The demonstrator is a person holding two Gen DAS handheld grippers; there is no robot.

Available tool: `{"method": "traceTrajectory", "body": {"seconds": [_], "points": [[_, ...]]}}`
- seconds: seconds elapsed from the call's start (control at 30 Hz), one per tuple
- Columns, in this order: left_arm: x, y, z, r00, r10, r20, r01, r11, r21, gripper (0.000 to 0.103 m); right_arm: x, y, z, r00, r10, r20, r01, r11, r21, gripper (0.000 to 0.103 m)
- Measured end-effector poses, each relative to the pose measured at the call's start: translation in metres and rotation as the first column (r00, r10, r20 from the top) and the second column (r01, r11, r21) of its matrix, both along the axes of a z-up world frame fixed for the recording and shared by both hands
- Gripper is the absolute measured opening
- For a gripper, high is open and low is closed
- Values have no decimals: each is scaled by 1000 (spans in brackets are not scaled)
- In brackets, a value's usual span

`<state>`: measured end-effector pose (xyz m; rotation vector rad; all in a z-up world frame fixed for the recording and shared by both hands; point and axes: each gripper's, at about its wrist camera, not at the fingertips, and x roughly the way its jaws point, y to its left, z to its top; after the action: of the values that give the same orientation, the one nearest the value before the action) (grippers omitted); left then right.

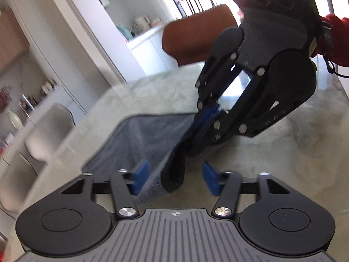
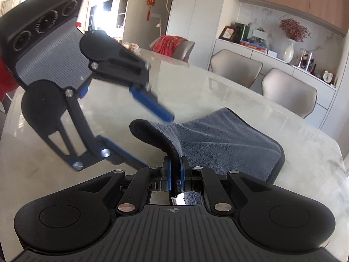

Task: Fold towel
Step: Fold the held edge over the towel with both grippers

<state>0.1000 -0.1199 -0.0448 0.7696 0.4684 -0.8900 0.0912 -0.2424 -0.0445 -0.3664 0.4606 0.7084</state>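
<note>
Pinches the dark hem of the grey towel point(image 2: 229, 144) with the right gripper point(image 2: 175, 172), at 6 o'clock in the right wrist view. Squeezes it between two blue pads point(image 2: 168, 172) that sit very close together, with the hem running up between them. Lifts that hem into a soft hump, curling over toward 10 o'clock. Leaves the rest of the towel lying flat on the pale, shiny table point(image 2: 196, 91), reaching out toward 2 o'clock.

Holds the left gripper point(image 1: 175, 174) wide, with its blue pads far apart, at 6 o'clock in the left wrist view. Keeps a raised fold of the towel between those pads, just beside the pad on the 9 o'clock side. Cannot tell if cloth and pad touch. Grips nothing there.

From the left wrist view, shows the right gripper coming down from 1 o'clock onto the towel, with a red sleeve point(image 1: 336, 39) behind it at 2 o'clock. From the right wrist view, shows the left gripper at 9 o'clock, above the table, with its top finger just over the hump.

Around the table: two pale chairs point(image 2: 288, 96) at 2 o'clock in the right wrist view, and a brown chair point(image 1: 196, 37) at 12 o'clock in the left wrist view.
</note>
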Motion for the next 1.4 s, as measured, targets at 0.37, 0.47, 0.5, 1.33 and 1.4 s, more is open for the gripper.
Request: {"method": "traceTrajectory", "body": {"seconds": [0.37,0.47,0.5,1.33,1.4], "points": [[33,18,16,992,105,-73,-113,987,-115,11,-11,-6,-14,1000,-3,-3,3,999,-42,28],[39,19,20,988,104,-111,-120,982,-146,11,-24,-9,-22,999,-18,46,24,993,-120,28],[39,19,21,988,108,-112,-124,981,-150,11,-25,-10,-23,998,-22,53,29,991,-131,28],[110,28,31,952,289,-104,-305,929,-209,17,70,-52,16,977,-206,53,204,978,39,12],[123,27,28,945,307,-112,-324,923,-208,18,94,-53,18,973,-226,38,224,974,39,12]]}}
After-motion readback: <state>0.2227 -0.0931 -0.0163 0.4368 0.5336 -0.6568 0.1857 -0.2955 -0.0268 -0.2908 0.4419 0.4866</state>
